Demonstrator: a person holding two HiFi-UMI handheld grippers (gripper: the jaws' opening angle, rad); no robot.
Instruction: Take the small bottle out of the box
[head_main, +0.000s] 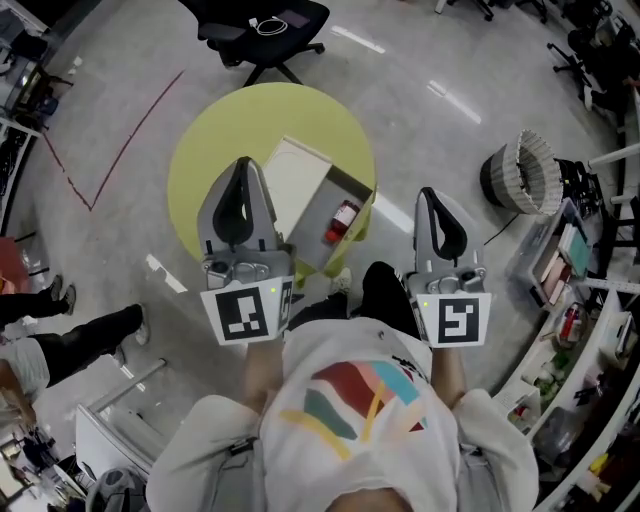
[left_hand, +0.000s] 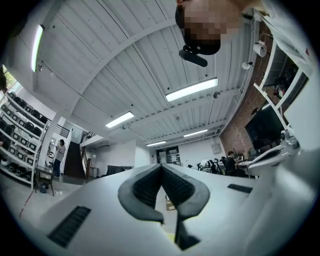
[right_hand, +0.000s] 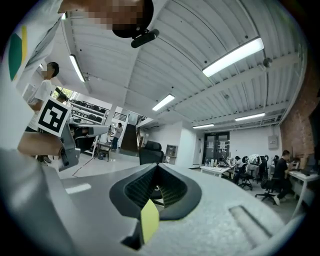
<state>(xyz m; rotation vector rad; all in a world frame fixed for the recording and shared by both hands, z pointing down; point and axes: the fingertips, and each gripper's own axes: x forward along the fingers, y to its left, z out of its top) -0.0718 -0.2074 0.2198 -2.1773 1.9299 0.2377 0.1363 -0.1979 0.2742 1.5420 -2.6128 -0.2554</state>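
A grey box (head_main: 318, 205) lies open on the round yellow-green table (head_main: 215, 140), its pale lid (head_main: 292, 172) folded back. Inside it lies the small bottle (head_main: 342, 222), red and white. My left gripper (head_main: 243, 163) is held over the table's near left side, beside the box, with its jaws shut and nothing between them. My right gripper (head_main: 427, 192) hangs over the floor to the right of the table, also shut and empty. In the left gripper view the pads (left_hand: 150, 186) meet at the tip. The pads (right_hand: 140, 187) do the same in the right gripper view. Both cameras look up toward the ceiling.
A black office chair (head_main: 265, 30) stands beyond the table. A white wire bin (head_main: 528, 172) and cluttered shelves (head_main: 575, 300) are on the right. Red tape (head_main: 120, 150) marks the floor at left, where a person's legs (head_main: 75, 335) stretch out. My left gripper's marker cube (right_hand: 52, 117) shows in the right gripper view.
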